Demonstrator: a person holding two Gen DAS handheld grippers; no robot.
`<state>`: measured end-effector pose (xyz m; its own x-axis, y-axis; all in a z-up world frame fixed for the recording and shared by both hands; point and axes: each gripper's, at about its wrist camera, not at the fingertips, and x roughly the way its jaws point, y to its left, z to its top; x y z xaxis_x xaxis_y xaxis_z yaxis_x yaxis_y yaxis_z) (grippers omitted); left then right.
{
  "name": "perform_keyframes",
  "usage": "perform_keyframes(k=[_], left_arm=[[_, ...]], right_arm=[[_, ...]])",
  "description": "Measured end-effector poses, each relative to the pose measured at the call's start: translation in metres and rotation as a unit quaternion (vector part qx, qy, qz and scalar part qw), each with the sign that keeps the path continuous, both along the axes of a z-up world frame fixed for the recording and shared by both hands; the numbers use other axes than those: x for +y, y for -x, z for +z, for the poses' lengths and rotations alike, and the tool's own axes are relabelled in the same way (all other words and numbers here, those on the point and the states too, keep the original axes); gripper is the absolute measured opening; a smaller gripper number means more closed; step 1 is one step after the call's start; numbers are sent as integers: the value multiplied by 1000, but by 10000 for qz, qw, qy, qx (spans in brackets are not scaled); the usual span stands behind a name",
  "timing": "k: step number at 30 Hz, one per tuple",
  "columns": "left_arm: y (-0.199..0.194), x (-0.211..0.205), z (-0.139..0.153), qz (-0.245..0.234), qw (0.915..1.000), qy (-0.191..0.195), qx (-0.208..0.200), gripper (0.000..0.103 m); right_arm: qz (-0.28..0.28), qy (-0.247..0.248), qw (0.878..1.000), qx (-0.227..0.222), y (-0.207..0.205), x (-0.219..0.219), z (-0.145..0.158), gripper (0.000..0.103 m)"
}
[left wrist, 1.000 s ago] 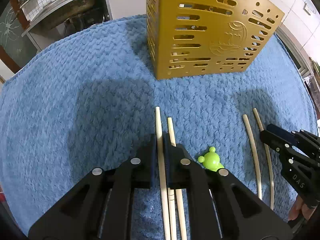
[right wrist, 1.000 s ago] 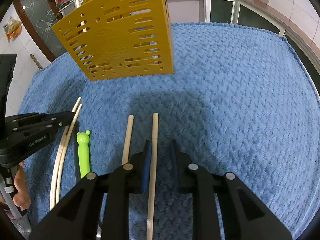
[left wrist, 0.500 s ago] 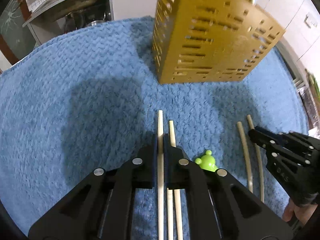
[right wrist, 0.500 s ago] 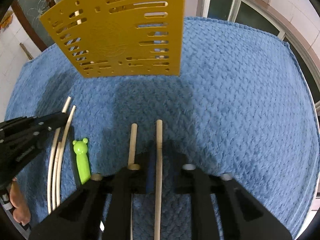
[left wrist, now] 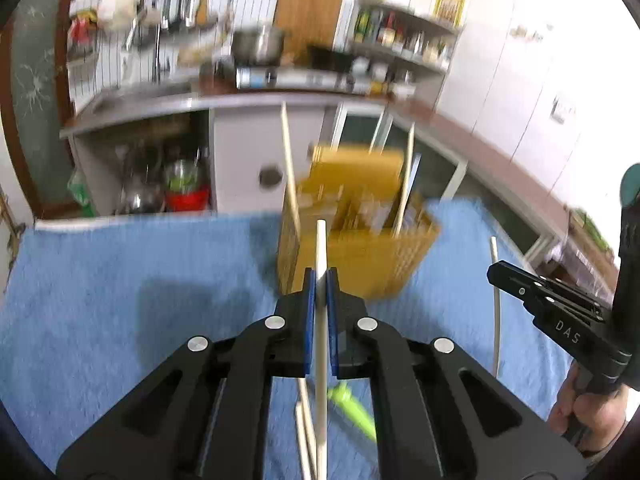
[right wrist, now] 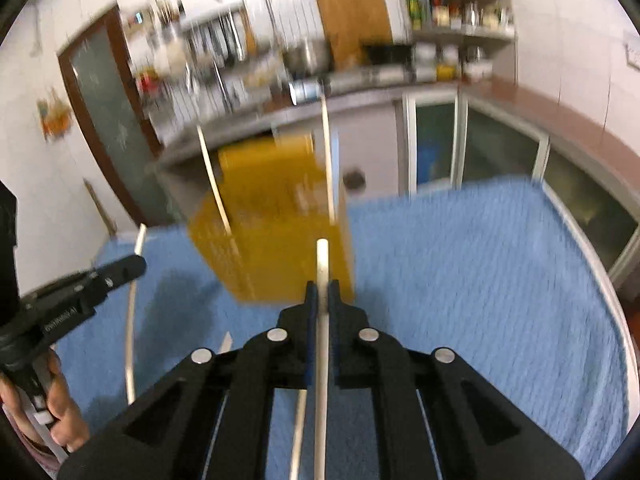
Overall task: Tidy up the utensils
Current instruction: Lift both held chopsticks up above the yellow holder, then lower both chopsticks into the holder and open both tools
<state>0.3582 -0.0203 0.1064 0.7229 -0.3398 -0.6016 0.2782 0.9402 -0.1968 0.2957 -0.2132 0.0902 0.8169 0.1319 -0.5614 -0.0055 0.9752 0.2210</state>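
My left gripper (left wrist: 320,276) is shut on a pale chopstick (left wrist: 321,240) and holds it in the air over the blue towel (left wrist: 120,320). My right gripper (right wrist: 323,286) is shut on another pale chopstick (right wrist: 323,260), also lifted. Both point toward the yellow slotted holder (left wrist: 360,256) (right wrist: 276,248), which has two chopsticks (left wrist: 290,172) standing in it. Each gripper shows in the other's view, the right gripper (left wrist: 496,270) at the right edge and the left gripper (right wrist: 136,264) at the left edge. A green bear-topped utensil (left wrist: 352,404) and a loose chopstick (left wrist: 304,420) lie on the towel below.
Behind the towel runs a kitchen counter (left wrist: 240,100) with open cabinets, pots and a shelf of bottles (right wrist: 456,12). A person's hand (right wrist: 60,412) grips the left gripper's handle. The picture is blurred by motion.
Both grippers have risen from the towel and tilted up, each carrying its chopstick. The right gripper's jaws, apart a second ago, closed on its chopstick. The kitchen has come into view.
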Motion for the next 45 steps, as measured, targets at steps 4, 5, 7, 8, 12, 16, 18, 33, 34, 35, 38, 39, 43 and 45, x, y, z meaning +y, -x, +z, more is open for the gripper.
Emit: perform_keyframes(k=[4,5,7,8,12,16,18,33,34,35,38,39,43,45], left_arm=[[-10,-12,24,37,9990,123,-425,4],[-11,-17,27,48,9988,122,-474,4],[-17,-18,36,92,9974,225,-675,4],[-17,-17,40,97,9967,291,-749,4],[-22,-19,59,142,9905,531,-1259,4],[-31,-25,72,226,9823,638,-1749,4],[-33,-27,79,304,9758,715,-2046,4],[-48,-65,94,784,9326,442,-3496,4],[-51,-66,92,823,9311,444,-3526,4],[-54,-67,90,821,9310,448,-3528,4],[-61,-65,81,918,9263,490,-3621,4],[-62,-64,78,930,9255,504,-3636,4],[-72,-61,65,848,9306,537,-3519,4],[-76,-59,58,810,9344,521,-3428,4]], right_arm=[[-38,110,9977,-661,-3,2,24,6],[30,73,9964,-846,-4,2,30,6],[-18,161,9936,-1117,-7,0,41,6],[-25,163,9915,-1287,-10,-1,47,6],[-26,219,9818,-1886,-18,1,59,6],[-175,241,9691,-2447,-25,2,68,6],[-285,66,9608,-2756,-28,-3,71,6],[-609,-154,9253,-3739,-59,-5,65,6],[-616,-167,9241,-3767,-61,-6,63,6],[-622,-191,9234,-3783,-63,-6,61,6],[-649,-136,9227,-3799,-66,-4,55,6],[-633,-103,9228,-3798,-67,-2,53,6],[-613,35,9251,-3748,-73,1,46,6],[-567,16,9282,-3678,-75,3,43,6]])
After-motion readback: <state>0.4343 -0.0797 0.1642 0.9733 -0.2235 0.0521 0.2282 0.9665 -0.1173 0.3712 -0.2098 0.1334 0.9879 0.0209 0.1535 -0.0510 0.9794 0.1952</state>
